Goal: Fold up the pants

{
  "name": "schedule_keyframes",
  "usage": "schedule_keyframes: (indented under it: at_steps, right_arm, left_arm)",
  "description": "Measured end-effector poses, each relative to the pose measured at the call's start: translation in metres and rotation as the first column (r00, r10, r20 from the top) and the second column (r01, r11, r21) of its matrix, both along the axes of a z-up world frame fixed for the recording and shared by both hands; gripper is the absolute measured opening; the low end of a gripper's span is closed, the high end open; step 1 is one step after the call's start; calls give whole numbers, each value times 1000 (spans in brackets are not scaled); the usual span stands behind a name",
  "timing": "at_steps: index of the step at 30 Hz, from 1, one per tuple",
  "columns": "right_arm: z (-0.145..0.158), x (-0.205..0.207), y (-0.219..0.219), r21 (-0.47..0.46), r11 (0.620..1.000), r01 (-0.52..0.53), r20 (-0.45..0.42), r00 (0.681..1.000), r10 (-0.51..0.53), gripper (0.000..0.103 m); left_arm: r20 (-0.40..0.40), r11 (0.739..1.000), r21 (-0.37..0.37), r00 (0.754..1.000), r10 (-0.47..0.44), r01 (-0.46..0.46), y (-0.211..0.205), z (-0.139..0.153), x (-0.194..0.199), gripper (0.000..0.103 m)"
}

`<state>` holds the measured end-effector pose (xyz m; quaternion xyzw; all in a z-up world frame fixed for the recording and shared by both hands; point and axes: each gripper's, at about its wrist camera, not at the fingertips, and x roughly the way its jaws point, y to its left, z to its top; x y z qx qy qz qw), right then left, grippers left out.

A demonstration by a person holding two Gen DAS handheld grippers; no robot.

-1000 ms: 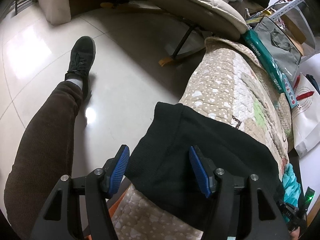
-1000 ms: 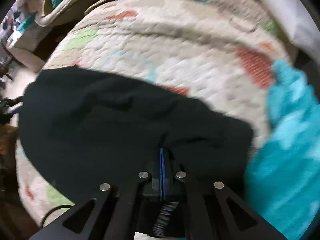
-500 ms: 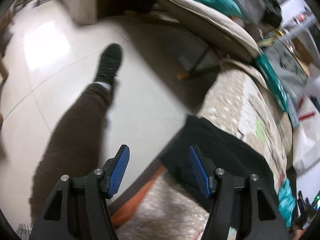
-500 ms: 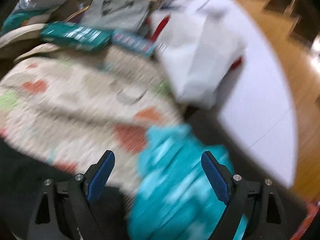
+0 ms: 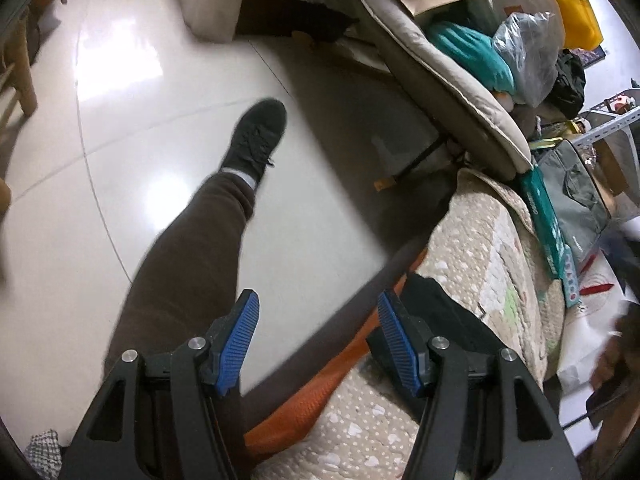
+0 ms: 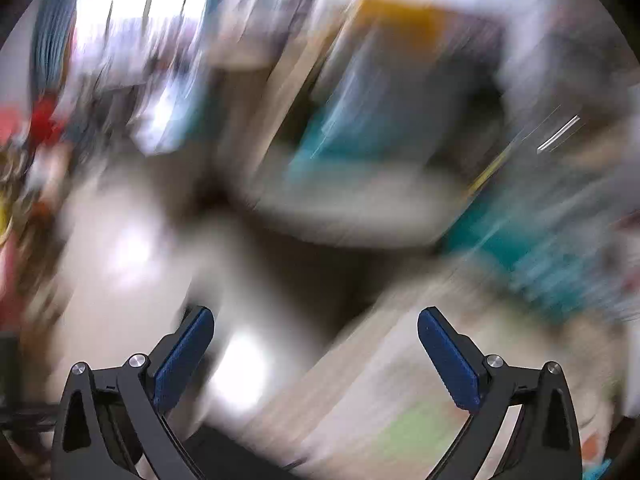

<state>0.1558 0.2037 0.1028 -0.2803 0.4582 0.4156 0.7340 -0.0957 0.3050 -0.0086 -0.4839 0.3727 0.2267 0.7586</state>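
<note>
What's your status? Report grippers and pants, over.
Left gripper open, empty, off the quilt's edge. Right gripper open, empty, view blurred. Black pants lie on the quilt, unheld. Nothing visibly blocking.

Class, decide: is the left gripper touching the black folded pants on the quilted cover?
Apart. The left wrist view shows the left gripper open, with floor and orange cloth between its blue pads; the black folded pants lie beyond the pad beside them, ungripped.
</note>
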Motion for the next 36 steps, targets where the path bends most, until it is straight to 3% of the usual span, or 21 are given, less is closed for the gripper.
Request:
schedule_keyframes:
  at_steps: [1, 2, 4, 5, 6, 9, 10, 13, 17, 21, 23, 24, 25, 31, 36]
  right_arm:
    - [-23, -3, 10, -69, 997, -16, -19, 1000, 15, 11]
    - [-46, -9, 17, -120, 992, -37, -5, 999, 36, 10]
    - [-69, -9, 19, -120, 990, -68, -83, 995, 58, 10]
    - [-81, -6, 17, -112, 990, -83, -171, 983, 63, 11]
    - [-88, -4, 18, -115, 989, -91, -204, 977, 66, 18]
    - [-99, -4, 19, -133, 983, -130, -208, 973, 100, 63]
    - [-102, -1, 20, -131, 981, -143, -213, 970, 113, 65]
    - [-109, -6, 27, -156, 973, -168, -230, 965, 129, 65]
    - [-122, -42, 38, -199, 951, -236, -257, 949, 181, 64]
    - [-141, -68, 42, -278, 914, -295, -231, 944, 234, 35]
    - [-139, -67, 40, -273, 918, -286, -219, 948, 230, 30]
    - [-135, -66, 39, -258, 926, -275, -219, 950, 221, 28]
    - [-129, -64, 37, -240, 935, -262, -217, 953, 211, 28]
    - [-73, -66, 19, -107, 973, -205, -161, 969, 186, 27]
    - [-20, -56, -27, 11, 994, -113, -111, 987, 113, 27]
  left_arm:
    - [15, 999, -29, 1000, -17, 17, -4, -4, 2, 61]
    - [27, 998, -50, 999, -32, 34, -6, -7, 4, 61]
    - [50, 992, -97, 996, -72, 76, -16, -15, 10, 61]
    - [66, 986, -131, 993, -93, 101, -21, -21, 15, 61]
    - [83, 978, -166, 990, -110, 123, -26, -26, 21, 61]
    - [119, 945, -274, 981, -152, 180, -43, -46, 41, 61]
    - [121, 937, -292, 979, -163, 192, -49, -51, 47, 61]
    - [133, 925, -305, 972, -193, 225, -62, -61, 65, 61]
    - [148, 923, -301, 968, -202, 238, -69, -69, 83, 62]
    - [155, 925, -289, 966, -208, 245, -65, -69, 91, 61]
    - [159, 922, -274, 958, -238, 275, -65, -66, 92, 40]
    - [159, 921, -263, 954, -253, 288, -64, -63, 93, 30]
    - [169, 922, -251, 951, -259, 295, -64, -58, 92, 26]
    - [223, 935, -181, 938, -263, 306, -65, -17, 87, 24]
    - [275, 929, -108, 909, -313, 353, -87, 32, 94, 24]
